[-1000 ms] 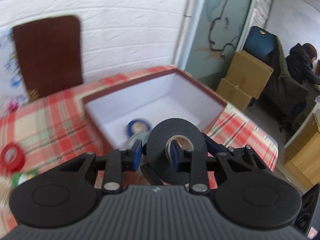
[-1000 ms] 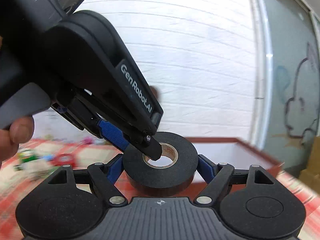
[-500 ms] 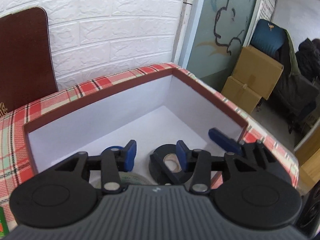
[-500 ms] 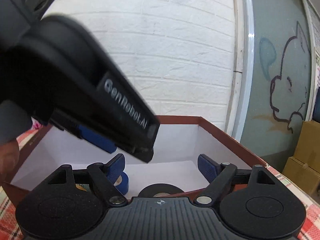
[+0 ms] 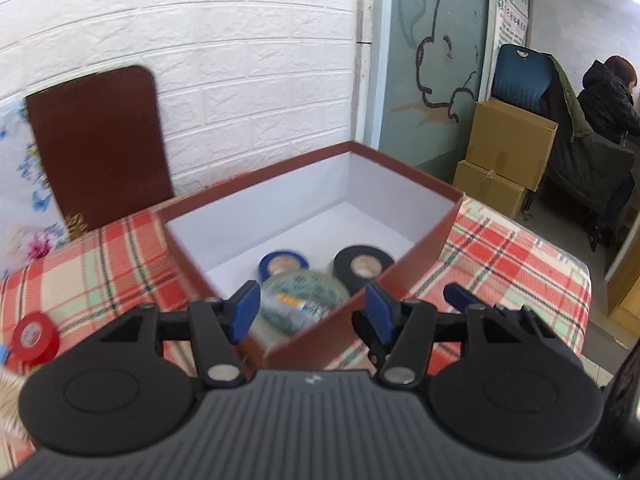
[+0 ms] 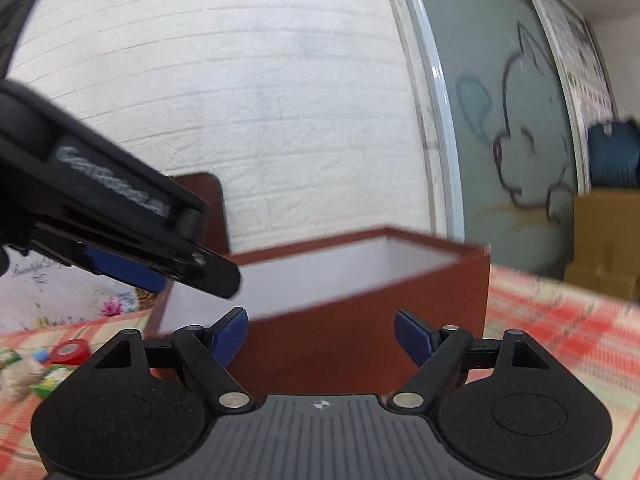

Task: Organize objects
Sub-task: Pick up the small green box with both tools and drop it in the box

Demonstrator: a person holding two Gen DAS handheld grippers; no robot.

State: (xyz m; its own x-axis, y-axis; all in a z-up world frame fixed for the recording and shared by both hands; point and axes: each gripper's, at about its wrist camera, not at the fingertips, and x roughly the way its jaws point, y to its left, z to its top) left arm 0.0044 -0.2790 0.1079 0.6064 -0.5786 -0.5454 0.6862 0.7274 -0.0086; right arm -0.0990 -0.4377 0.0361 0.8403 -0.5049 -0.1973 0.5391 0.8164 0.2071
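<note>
The brown box [image 5: 420, 252] with its white lining sits on the plaid tablecloth [image 5: 512, 248] and serves as the landmark here. Inside it, near the corner closest to the left wrist camera, lie three rolls: a black tape roll [image 5: 363, 266] flat on the box floor, a blue tape roll [image 5: 283, 265] just beside it, and a clear tape roll [image 5: 302, 304], blurred, in front of both and against the near wall. The far half of the box floor is bare white, and the rim is unobstructed on the far and right sides.

The left gripper [image 5: 312, 312] hovers above the near corner of the box with its blue pads spread wide and nothing between them. The right gripper [image 6: 320, 338] hangs outside the box, facing its brown outer wall [image 6: 360, 344], fingers likewise apart and empty; the left gripper's body crosses the upper left of that view, above the box's left rim.

To the left of the box, on the tablecloth, a red tape roll [image 5: 35, 338] lies well apart from it, with small green packets [image 6: 52, 380] near it. Behind the box a brown board [image 5: 96, 148] leans against the white brick wall [image 5: 240, 60]. To the right of the box the cloth is bare up to the table edge, beyond which stand cardboard boxes [image 5: 508, 148].
</note>
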